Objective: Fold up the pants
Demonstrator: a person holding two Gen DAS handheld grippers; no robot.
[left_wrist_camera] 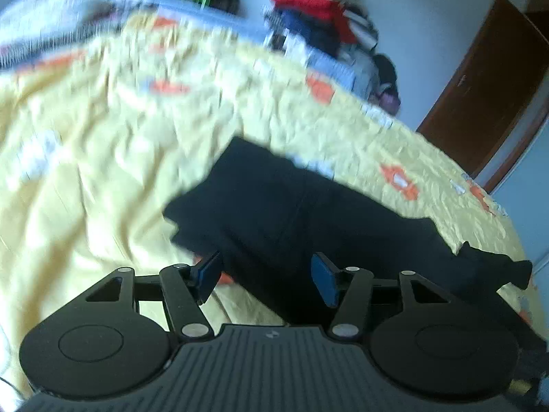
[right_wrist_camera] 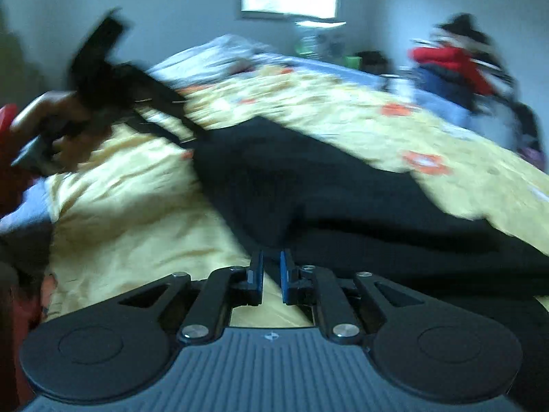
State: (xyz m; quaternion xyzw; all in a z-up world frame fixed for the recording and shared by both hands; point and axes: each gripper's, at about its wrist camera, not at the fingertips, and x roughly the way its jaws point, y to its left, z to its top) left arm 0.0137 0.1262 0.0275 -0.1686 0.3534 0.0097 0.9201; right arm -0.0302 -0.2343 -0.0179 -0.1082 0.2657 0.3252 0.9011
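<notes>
One pants (left_wrist_camera: 308,206), seemingly half-folded.

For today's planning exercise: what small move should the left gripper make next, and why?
Probably ease the left gripper forward and close on the black pants: its jaws stand open over the cloth's near edge, while the right gripper looks nearly shut at another edge.

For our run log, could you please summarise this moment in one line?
left gripper: open | right gripper: shut on black fabric pants | pants on yellow patterned bedspread
</notes>
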